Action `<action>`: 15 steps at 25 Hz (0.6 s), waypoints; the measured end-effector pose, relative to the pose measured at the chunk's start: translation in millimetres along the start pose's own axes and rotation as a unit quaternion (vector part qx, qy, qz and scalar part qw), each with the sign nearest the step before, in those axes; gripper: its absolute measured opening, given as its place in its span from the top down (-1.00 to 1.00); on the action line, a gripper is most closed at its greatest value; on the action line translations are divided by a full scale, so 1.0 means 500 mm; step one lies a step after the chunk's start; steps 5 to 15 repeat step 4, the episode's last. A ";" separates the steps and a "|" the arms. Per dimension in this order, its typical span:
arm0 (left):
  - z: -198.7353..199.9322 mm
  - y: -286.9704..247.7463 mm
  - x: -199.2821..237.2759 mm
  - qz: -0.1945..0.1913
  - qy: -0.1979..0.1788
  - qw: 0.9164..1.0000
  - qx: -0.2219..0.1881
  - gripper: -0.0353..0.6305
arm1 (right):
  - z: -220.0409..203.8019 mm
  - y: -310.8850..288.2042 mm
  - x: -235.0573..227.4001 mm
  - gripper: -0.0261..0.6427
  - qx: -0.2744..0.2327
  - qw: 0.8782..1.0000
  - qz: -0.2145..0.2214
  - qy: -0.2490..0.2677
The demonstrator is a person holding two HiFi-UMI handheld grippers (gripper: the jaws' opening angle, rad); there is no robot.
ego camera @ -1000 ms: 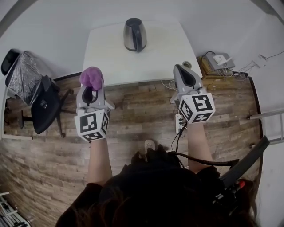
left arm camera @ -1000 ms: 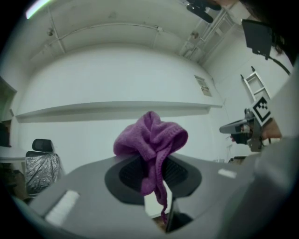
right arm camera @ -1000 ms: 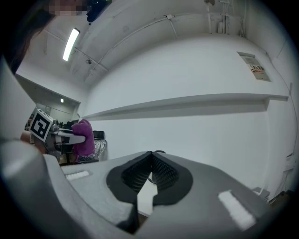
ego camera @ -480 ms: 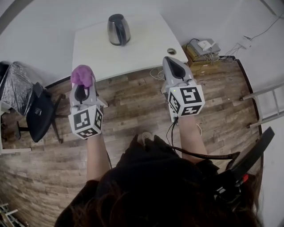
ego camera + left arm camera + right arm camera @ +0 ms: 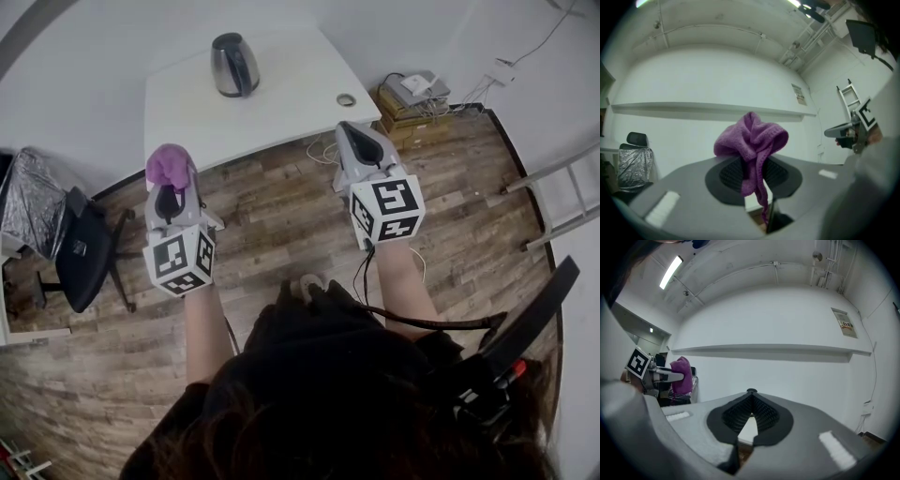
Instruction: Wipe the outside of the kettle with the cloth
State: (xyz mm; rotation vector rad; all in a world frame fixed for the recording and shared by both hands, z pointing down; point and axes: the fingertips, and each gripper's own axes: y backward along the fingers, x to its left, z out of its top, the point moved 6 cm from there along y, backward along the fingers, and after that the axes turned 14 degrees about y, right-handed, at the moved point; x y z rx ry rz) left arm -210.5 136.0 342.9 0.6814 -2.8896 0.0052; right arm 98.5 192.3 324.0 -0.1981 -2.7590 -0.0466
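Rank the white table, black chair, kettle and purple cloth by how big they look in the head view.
Largest first: white table; black chair; then kettle and purple cloth, about alike, the cloth being nearer the camera.

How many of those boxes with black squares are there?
2. One cube is on the left gripper, which holds the purple cloth; the other cube is on the right gripper. None seem hidden.

White table (image 5: 281, 103) is standing at upper centre on the wood-plank floor (image 5: 272, 225), with a small round ring (image 5: 346, 99) lying near its right edge. Black office chair (image 5: 82, 248) is sitting at left, silver sheeting (image 5: 26, 202) just beside it. Stacked boxes (image 5: 412, 98) are resting at upper right. A ladder (image 5: 562, 197) is showing at the right edge.
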 end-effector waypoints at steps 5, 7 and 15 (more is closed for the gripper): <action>-0.009 0.006 -0.015 -0.007 0.001 1.000 0.005 0.62 | -0.009 0.012 -0.005 0.92 0.006 1.000 0.000 0.000; -0.009 0.006 -0.015 -0.007 0.001 1.000 0.005 0.62 | -0.009 0.012 -0.005 0.92 0.006 1.000 0.000 0.000; -0.009 0.006 -0.015 -0.007 0.001 1.000 0.005 0.62 | -0.009 0.012 -0.005 0.92 0.006 1.000 0.000 0.000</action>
